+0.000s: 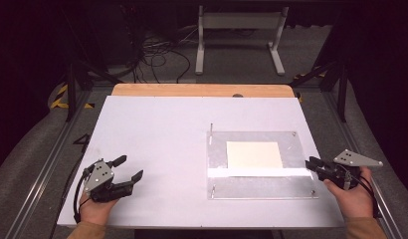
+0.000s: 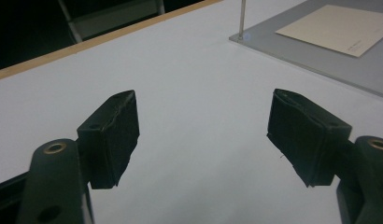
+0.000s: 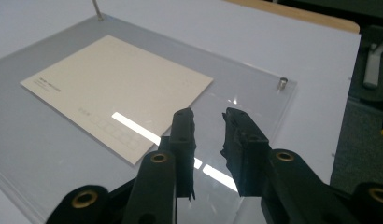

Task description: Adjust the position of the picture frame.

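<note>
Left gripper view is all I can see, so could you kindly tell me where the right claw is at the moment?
Observer: The right claw is at the right edge of the clear plate, pointing in toward the cream card.
Operator: Thank you. Is it holding anything?
Observer: No, its jaws stand a narrow gap apart with nothing between them.
Operator: My view shows one pin at a plate corner. Are there more, please?
Observer: Yes. There is a fastener near each of the four corners: the tall pin you see, another pin at the near left, and two short studs on the right.
</note>
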Tool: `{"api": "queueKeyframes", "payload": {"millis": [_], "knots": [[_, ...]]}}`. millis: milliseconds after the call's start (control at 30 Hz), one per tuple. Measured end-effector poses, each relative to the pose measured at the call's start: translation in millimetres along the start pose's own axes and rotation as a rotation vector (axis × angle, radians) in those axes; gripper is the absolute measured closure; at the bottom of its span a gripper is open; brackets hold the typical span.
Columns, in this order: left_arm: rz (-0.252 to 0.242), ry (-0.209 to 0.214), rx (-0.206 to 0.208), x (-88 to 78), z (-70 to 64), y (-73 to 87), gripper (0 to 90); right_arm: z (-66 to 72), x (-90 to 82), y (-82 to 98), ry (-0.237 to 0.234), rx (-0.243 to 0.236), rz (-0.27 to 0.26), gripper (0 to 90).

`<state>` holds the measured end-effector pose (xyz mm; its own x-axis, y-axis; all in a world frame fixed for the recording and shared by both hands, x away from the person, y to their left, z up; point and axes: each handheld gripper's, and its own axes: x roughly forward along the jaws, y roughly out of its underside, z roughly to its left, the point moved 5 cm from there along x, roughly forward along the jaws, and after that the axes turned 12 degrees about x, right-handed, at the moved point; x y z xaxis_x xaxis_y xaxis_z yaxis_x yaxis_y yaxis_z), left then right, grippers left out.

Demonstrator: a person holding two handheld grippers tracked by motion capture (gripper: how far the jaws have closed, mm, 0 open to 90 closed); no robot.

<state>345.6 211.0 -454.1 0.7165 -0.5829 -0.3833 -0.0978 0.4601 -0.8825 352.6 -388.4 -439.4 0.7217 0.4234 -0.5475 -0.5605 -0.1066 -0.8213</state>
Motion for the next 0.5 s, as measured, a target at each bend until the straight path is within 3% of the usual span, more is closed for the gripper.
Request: {"api": "queueKeyframes", "payload": {"millis": [33,100,267,500], "knots": [[0.000,0.005,0.000,0.6,-0.5,-0.3,25.1,0.0,0.0,0.0,0.000,0.000,0.000,73.6],[0.004,0.009,0.006,2.1,-1.2,-0.7,24.8,-3.0,1.7,5.5,0.028,0.018,0.054,77.4],[0.007,0.016,0.012,4.6,-3.2,-1.6,24.8,-6.7,2.6,13.6,0.072,0.001,0.140,89.4],[0.009,0.026,0.027,6.7,-4.9,-2.8,24.8,-13.5,4.2,22.4,0.132,0.028,0.205,89.6]]}}
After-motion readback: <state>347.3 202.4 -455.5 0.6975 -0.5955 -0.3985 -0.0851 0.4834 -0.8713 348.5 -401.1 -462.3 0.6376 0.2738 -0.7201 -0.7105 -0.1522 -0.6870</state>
